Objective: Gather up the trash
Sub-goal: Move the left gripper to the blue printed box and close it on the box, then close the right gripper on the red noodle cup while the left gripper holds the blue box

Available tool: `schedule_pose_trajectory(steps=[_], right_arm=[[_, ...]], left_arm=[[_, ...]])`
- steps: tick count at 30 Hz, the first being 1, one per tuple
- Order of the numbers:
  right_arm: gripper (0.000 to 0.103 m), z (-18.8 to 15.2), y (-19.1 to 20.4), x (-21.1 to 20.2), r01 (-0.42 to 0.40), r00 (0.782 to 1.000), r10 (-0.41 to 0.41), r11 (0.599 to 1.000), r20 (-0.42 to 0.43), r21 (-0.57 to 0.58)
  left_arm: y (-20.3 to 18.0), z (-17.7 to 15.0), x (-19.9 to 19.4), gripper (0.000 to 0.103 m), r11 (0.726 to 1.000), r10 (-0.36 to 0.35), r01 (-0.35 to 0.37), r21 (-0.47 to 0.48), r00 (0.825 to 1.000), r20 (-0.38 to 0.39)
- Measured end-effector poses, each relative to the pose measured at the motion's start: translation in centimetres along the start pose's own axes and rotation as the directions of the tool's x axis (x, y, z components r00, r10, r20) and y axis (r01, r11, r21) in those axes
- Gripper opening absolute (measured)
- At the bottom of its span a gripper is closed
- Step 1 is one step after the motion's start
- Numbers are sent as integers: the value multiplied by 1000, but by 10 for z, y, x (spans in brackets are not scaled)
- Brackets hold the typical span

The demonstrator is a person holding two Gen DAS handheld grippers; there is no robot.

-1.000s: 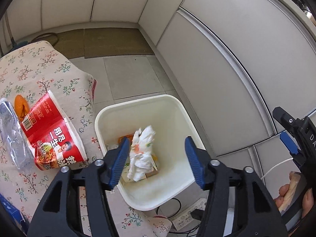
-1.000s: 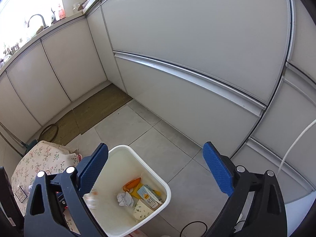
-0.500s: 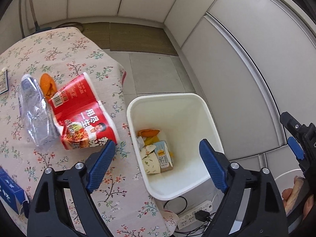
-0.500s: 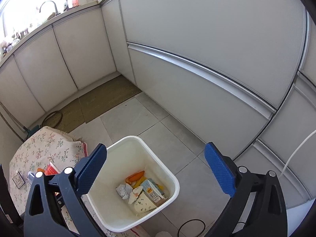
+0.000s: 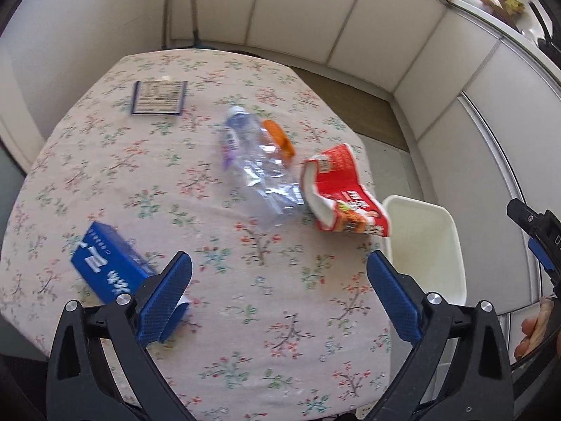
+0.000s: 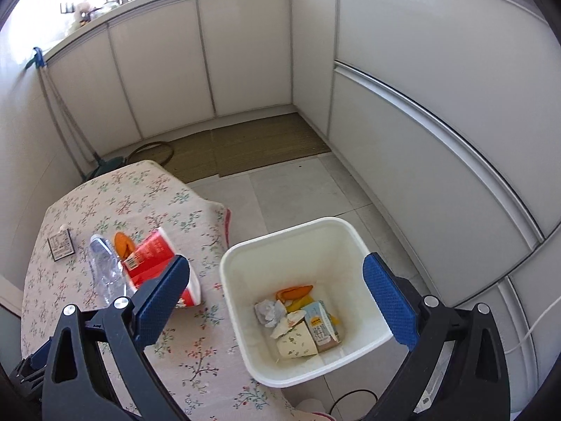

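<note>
- Left tongs (image 5: 278, 291): spread wide, empty, hovering over the worktop (image 5: 147, 182), probably to line up the next pick.
- Ahead of the left tongs, between the pads' lines: crushed clear bottle (image 5: 257, 172) lying flat, orange peel (image 5: 278, 137) touching its far side.
- Ahead and right: torn red carton (image 5: 342, 193) at the worktop's edge, just beside the bin (image 5: 452, 235), likely the easiest piece to clear.
- Against the left pad: blue box (image 5: 105, 266), lying flat; small card (image 5: 159, 98) far ahead, well apart.
- Right tongs (image 6: 277, 298): spread wide, empty, hanging above the bin (image 6: 305, 235), apparently waiting.
- Bin on the floor tight against the worktop edge, presumably so that drops are short.
- Inside, below the right tongs: peel (image 6: 294, 292), crumpled tissue (image 6: 268, 312), paper cup (image 6: 296, 343), small milk carton (image 6: 320, 326).
- Task partly done, judging by the trash left on the worktop.
</note>
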State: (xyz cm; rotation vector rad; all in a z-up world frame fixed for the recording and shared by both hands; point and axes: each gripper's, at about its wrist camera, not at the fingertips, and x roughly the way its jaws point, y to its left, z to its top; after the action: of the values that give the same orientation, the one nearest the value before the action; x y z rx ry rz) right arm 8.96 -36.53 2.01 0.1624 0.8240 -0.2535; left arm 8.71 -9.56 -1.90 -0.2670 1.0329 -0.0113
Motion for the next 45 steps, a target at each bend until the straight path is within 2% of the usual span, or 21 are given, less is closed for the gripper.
schedule_pose_trajectory(steps=[3,7,10,14,18,20,22,24,27,29,36,38,41,43,45], right_arm=[[96,-2,23,-1,-34,999,34,998,1,-48],[96,-4,46,0,-62,998,62,994,-5,-91],[96,-7,63,2,-90,996,87,988,-27,-129],[96,-10,80,4,-103,994,97,981,-40,-167],[96,-11,82,13,-105,993,94,980,-68,-167],[96,-11,80,17,-96,993,83,982,-83,-165],[96,-11,78,22,-96,992,81,983,-99,-155],[96,-10,74,28,-103,989,87,985,-119,-137],[96,-9,71,38,-126,982,109,987,-156,-104],[96,-8,69,44,-147,974,131,986,-183,-77],[96,-5,90,65,-192,959,167,977,-230,-89],[96,-3,97,78,-205,950,179,975,-256,-81],[96,-3,94,103,-252,911,259,966,-320,64],[96,-6,87,117,-250,885,304,949,-353,192],[96,-15,73,123,-217,865,355,902,-356,374]], left_arm=[[49,-1,-12,96,994,28,-28,-105,1000,-7],[105,-5,-14,96,969,54,-70,-237,996,-74],[145,-10,0,96,906,61,-116,-408,988,-145],[167,-18,27,96,813,10,-139,-565,974,-224],[173,-20,45,96,744,-4,-167,-647,967,-254],[172,-18,51,96,731,-1,-177,-659,966,-260],[169,-15,58,94,736,3,-185,-651,963,-271],[169,-15,63,81,745,-4,-180,-642,962,-274],[166,-12,70,66,787,-5,-176,-591,957,-291],[166,-8,69,56,820,-17,-142,-555,962,-272],[167,18,50,52,915,-49,-30,-402,982,-184],[168,30,41,52,934,-54,-5,-358,987,-154],[167,49,33,52,944,-90,44,-328,988,-124],[166,58,28,53,949,-115,76,-306,987,-110],[166,66,29,53,955,-121,91,-281,988,-92]])
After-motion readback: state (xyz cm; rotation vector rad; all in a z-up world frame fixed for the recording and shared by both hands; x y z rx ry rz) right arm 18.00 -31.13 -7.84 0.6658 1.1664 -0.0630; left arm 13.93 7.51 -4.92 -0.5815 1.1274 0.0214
